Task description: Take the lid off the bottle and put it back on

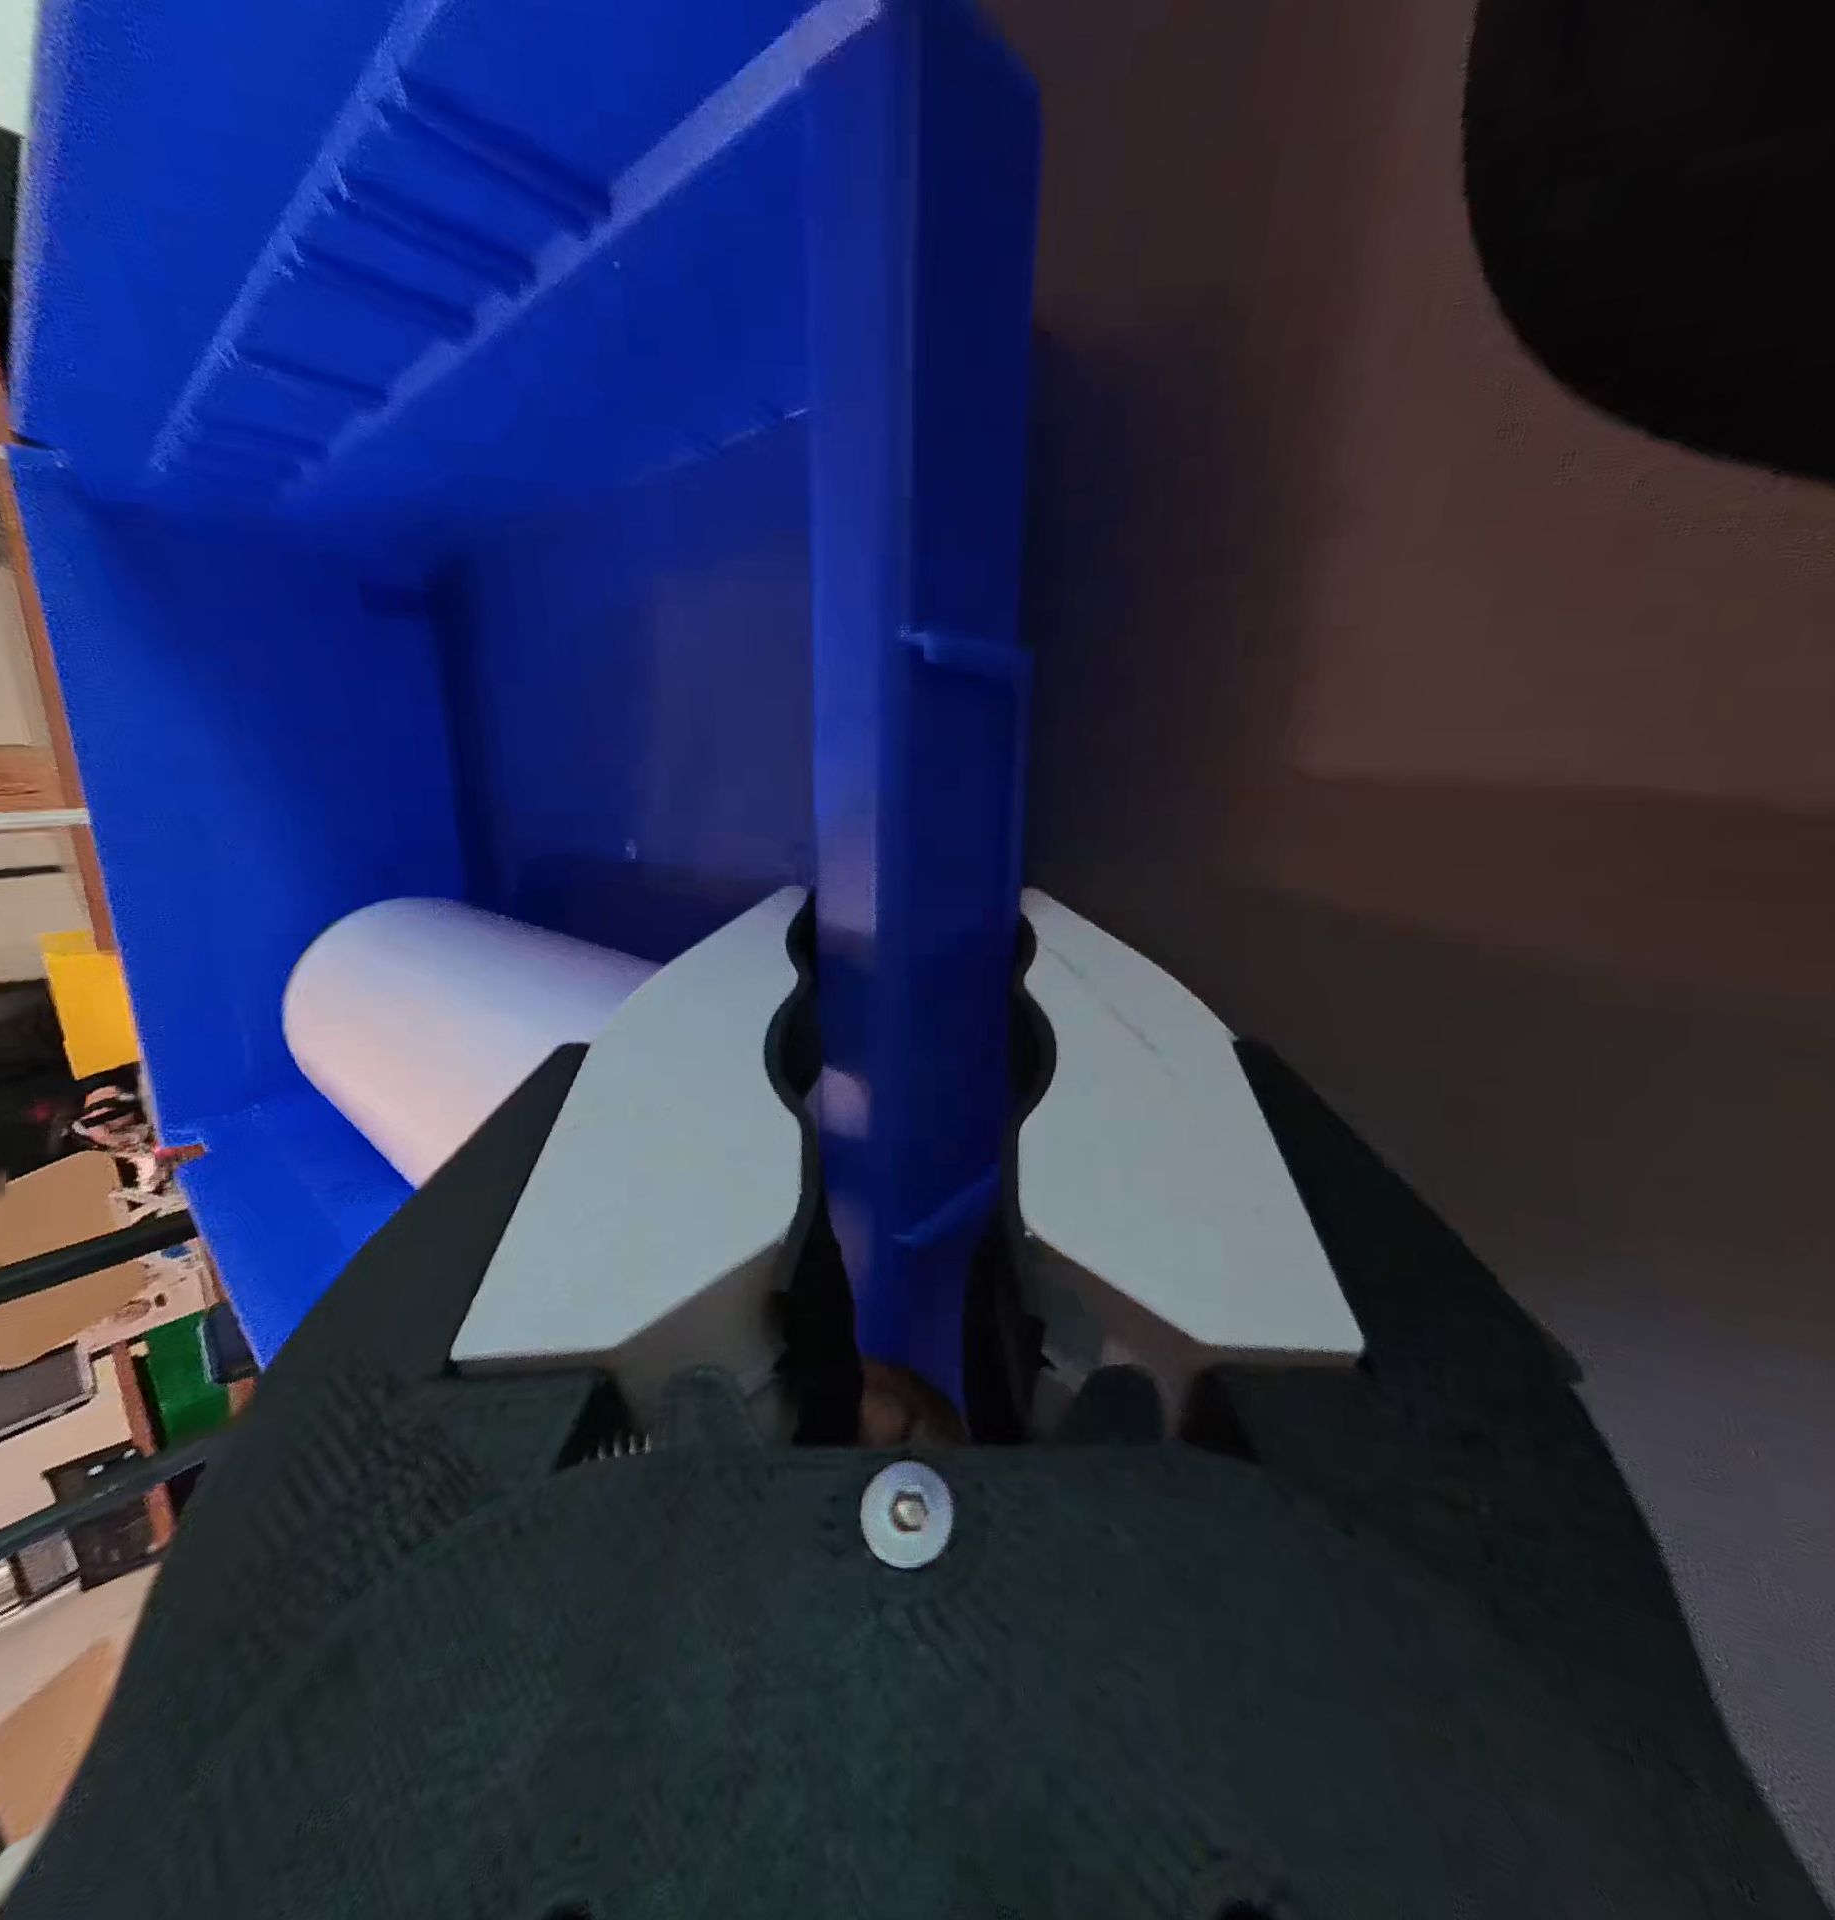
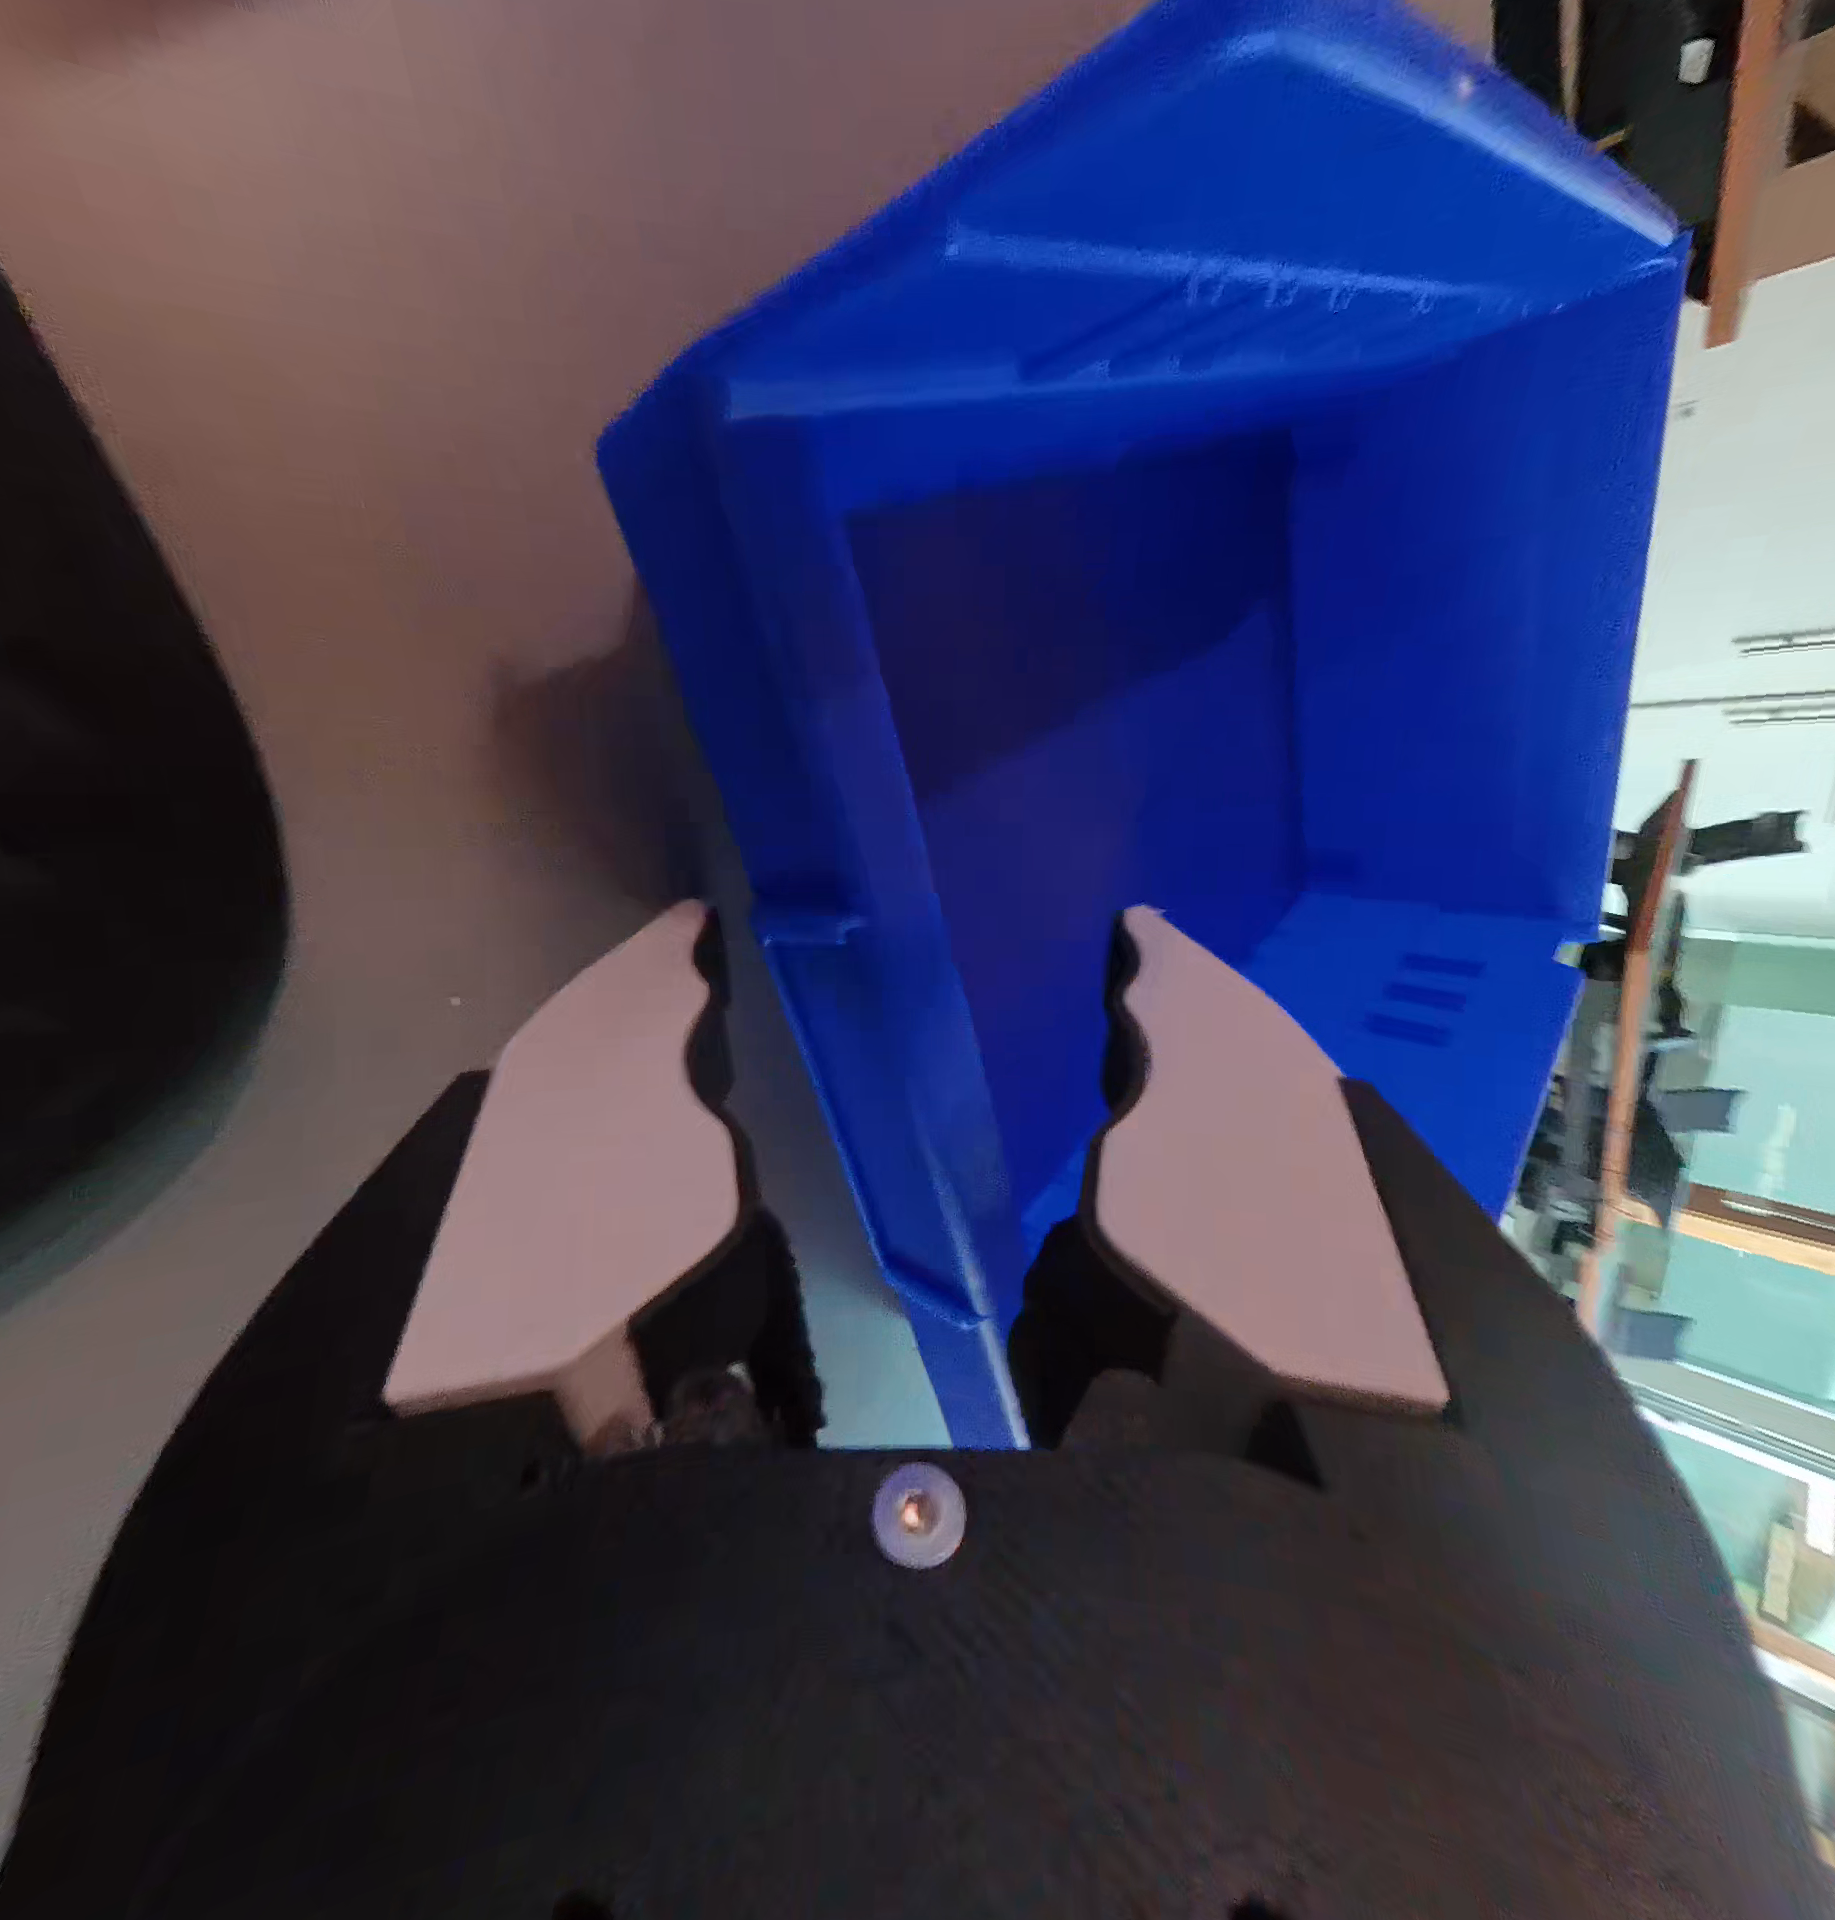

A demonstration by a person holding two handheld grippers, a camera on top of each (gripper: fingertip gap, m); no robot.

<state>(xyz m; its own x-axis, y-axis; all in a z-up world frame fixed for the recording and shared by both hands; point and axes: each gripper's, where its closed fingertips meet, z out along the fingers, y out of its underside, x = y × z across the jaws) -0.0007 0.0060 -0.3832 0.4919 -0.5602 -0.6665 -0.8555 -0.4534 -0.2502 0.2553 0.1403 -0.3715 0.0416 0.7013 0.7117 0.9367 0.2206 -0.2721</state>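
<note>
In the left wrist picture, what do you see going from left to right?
Cluttered shelves → white bottle inside the blue bin → blue bin wall, pinched by the left gripper → plain table.

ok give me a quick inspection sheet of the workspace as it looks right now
surface: plain grey-brown table, bare where visible
job's things: white cylinder, probably the bottle, lying on its side inside the blue bin; its lid cannot be made out
clutter: nothing seen on the table apart from the bin
grippers: left tongs shut on the bin's side wall; right tongs open, straddling another wall of the bin without clamping it
cables: nothing seen
surroundings: shelving with boxes on the left edge of the left wrist view; wooden frames and glass-like panels on the right of the right wrist view; dark rounded shape at the frame corner, unidentifiable
</note>
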